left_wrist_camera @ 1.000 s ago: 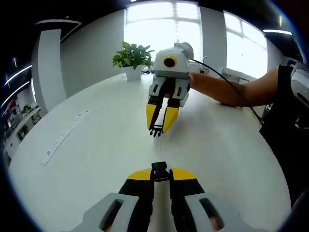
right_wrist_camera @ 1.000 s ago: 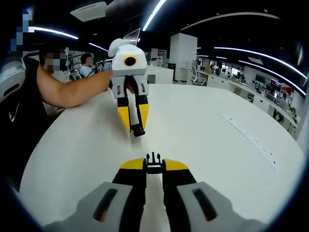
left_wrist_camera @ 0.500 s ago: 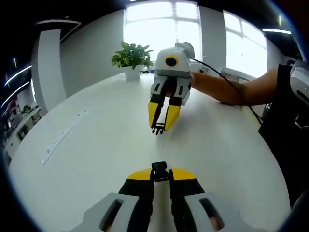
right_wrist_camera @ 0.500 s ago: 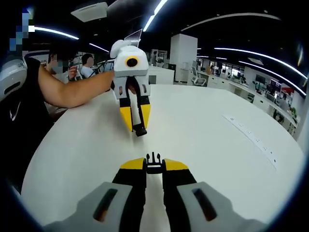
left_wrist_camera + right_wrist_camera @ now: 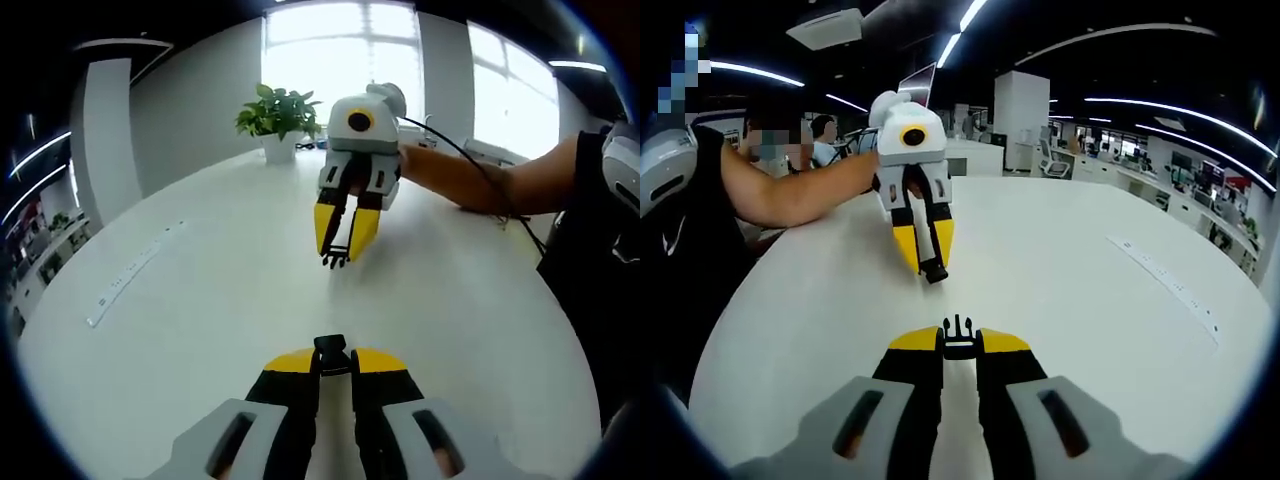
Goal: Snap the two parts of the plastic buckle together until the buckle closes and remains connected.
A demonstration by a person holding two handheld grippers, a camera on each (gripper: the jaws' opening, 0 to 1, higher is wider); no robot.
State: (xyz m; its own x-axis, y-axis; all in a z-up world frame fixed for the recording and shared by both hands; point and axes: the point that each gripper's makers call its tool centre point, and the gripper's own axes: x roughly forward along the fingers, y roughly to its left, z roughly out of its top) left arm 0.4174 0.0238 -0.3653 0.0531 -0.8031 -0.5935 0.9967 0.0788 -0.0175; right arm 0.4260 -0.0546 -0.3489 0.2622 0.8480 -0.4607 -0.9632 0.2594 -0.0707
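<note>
In the left gripper view my left gripper (image 5: 333, 360) is shut on a black buckle part (image 5: 332, 349) that pokes up between its yellow tips. Opposite it, above the white table (image 5: 220, 300), my right gripper (image 5: 340, 240) points back at me, and the pronged black buckle part (image 5: 336, 259) sticks out of its tips. In the right gripper view my right gripper (image 5: 959, 347) is shut on that pronged part (image 5: 958, 331). There the left gripper (image 5: 927, 252) faces it with its black part (image 5: 935, 271) at the tips. A wide gap of table separates the two parts.
A potted plant (image 5: 281, 118) stands at the table's far edge. A long white power strip (image 5: 135, 272) lies flat towards one side of the table (image 5: 1167, 284). A person's forearm (image 5: 480, 180) reaches in behind each far gripper (image 5: 790, 185). Office desks fill the background.
Each far gripper has shifted slightly and now tilts a little more, with its buckle part still in its tips. The gap between the two parts stays about the same.
</note>
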